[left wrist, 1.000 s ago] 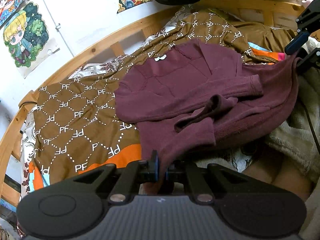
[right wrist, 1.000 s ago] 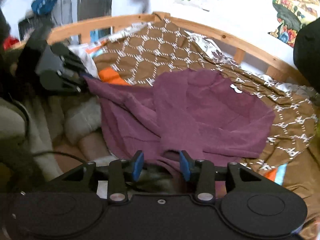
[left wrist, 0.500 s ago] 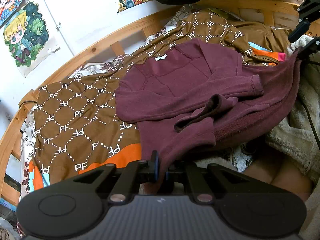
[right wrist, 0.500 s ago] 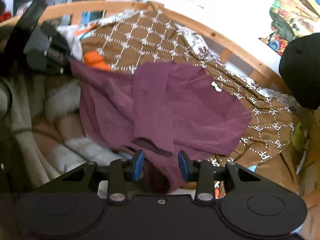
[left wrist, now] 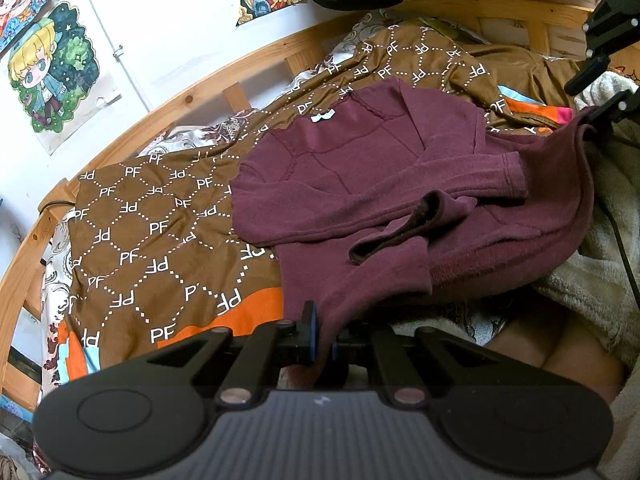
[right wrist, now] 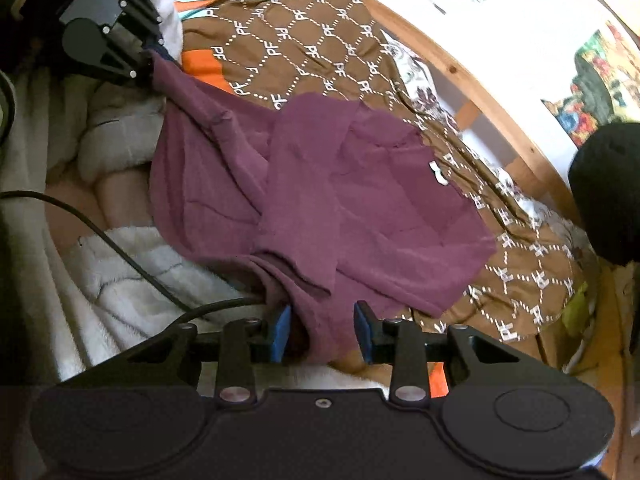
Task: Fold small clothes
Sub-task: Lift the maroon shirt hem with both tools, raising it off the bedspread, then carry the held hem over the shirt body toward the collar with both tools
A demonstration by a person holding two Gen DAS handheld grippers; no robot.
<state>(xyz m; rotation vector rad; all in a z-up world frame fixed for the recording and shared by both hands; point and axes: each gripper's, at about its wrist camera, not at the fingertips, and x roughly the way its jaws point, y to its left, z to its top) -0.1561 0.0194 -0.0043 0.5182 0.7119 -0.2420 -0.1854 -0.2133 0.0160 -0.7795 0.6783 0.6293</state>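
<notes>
Maroon long-sleeved top [left wrist: 360,168] spread across a brown quilt [left wrist: 152,240] printed with white dotted diamonds and "PF" letters, neckline with its white label [left wrist: 322,117] toward the wooden bed rail [left wrist: 208,92]. Both sleeves folded in over the body, one cuff [left wrist: 400,232] lying open near the lower hem. Near edge of the hem lifted off the quilt at two corners. Left gripper [left wrist: 321,340] pressed together on one hem corner, blue pads pinching the fabric tightly. Right gripper [right wrist: 322,332] around the other hem corner, jaws closing, bunched fabric between the blue pads and against the left-hand pad, a gap remaining at the right-hand pad. Cream fleece blanket [right wrist: 132,280] just beside the top, a black cable [right wrist: 120,248] trailing over it. Cartoon posters [left wrist: 44,68] on the white wall behind the rail.
</notes>
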